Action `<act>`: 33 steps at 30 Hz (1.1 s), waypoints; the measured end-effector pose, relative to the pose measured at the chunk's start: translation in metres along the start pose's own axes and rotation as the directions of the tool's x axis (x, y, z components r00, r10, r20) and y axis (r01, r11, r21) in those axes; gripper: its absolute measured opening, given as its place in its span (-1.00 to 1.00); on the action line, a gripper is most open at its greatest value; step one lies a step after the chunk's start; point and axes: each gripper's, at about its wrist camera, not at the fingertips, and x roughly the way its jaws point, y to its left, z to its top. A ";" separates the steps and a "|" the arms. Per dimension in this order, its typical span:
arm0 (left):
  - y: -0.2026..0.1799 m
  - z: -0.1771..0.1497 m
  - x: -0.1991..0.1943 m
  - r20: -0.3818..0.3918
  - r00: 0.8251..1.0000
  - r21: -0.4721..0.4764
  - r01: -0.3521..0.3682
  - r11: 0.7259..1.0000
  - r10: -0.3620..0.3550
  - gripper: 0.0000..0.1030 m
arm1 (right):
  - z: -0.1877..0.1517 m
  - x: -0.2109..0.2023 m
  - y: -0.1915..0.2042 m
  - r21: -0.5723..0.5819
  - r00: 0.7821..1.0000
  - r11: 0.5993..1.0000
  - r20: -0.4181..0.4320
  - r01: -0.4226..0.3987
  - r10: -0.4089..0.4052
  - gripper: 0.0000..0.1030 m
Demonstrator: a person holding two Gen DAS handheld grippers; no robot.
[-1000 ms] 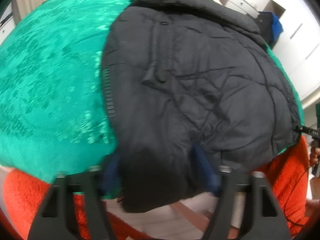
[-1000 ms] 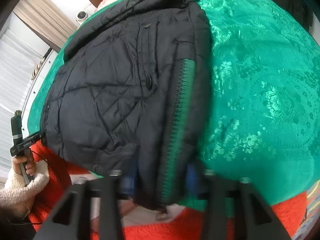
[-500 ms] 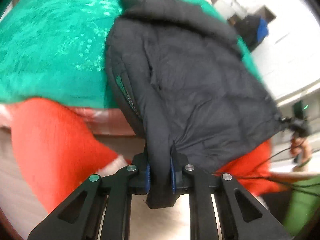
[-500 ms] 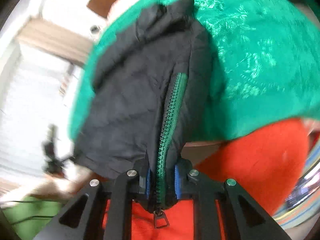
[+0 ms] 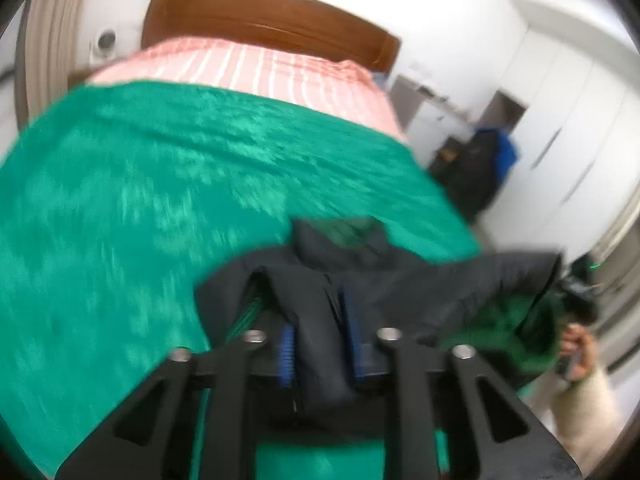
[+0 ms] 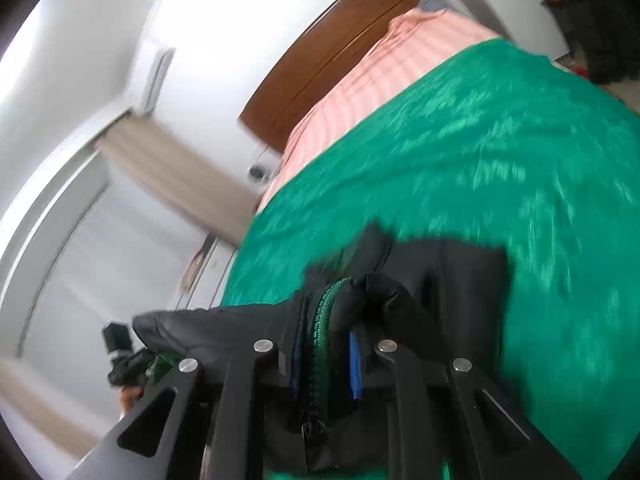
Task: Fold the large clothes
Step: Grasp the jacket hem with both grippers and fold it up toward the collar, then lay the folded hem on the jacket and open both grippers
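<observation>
The black quilted jacket (image 5: 420,280) hangs bunched over the near part of the green bedspread (image 5: 140,200), its green lining showing. My left gripper (image 5: 320,340) has a thick fold of the jacket's hem between its blue pads, and its jaws are opening. In the right wrist view the jacket (image 6: 440,272) rises in front of the bedspread (image 6: 500,140). My right gripper (image 6: 325,356) has the hem edge with the green zipper (image 6: 324,304) between its pads, jaws opening slightly. Both pictures are motion-blurred.
A pink striped sheet (image 5: 248,64) and a wooden headboard (image 5: 272,16) lie at the bed's far end. Dark and blue clothes (image 5: 484,168) hang by white cupboards (image 5: 568,120). A cream-sleeved hand (image 5: 580,360) holds the other gripper. Beige curtain (image 6: 172,168) hangs at the left.
Both grippers closed on the jacket's hem at the bed's foot, then rose and swung forward over the bed, lifting the hem; the views now tilt up to the headboard.
</observation>
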 end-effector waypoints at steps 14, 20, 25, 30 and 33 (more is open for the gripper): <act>-0.037 -0.007 0.099 0.018 0.996 0.136 -0.085 0.987 0.083 0.85 | -0.023 0.078 0.042 -0.455 0.969 0.859 0.038 0.236 -0.246 0.99; -0.080 -0.030 0.165 0.102 0.948 0.377 -0.318 0.870 0.302 0.86 | -0.050 0.182 0.055 -0.579 0.936 0.756 0.038 0.306 -0.350 0.99; -0.009 -0.037 0.194 0.056 0.973 0.140 -0.231 0.963 0.225 0.98 | -0.067 0.222 -0.001 -0.536 0.933 0.780 0.039 0.322 -0.358 0.99; 0.006 -0.044 0.202 0.063 0.981 0.113 -0.191 0.975 0.185 0.98 | -0.068 0.229 -0.017 -0.509 0.947 0.809 0.039 0.294 -0.320 1.00; 0.010 -0.046 0.206 0.062 0.984 0.098 -0.171 0.980 0.166 0.98 | -0.067 0.228 -0.018 -0.494 0.950 0.821 0.034 0.286 -0.310 1.00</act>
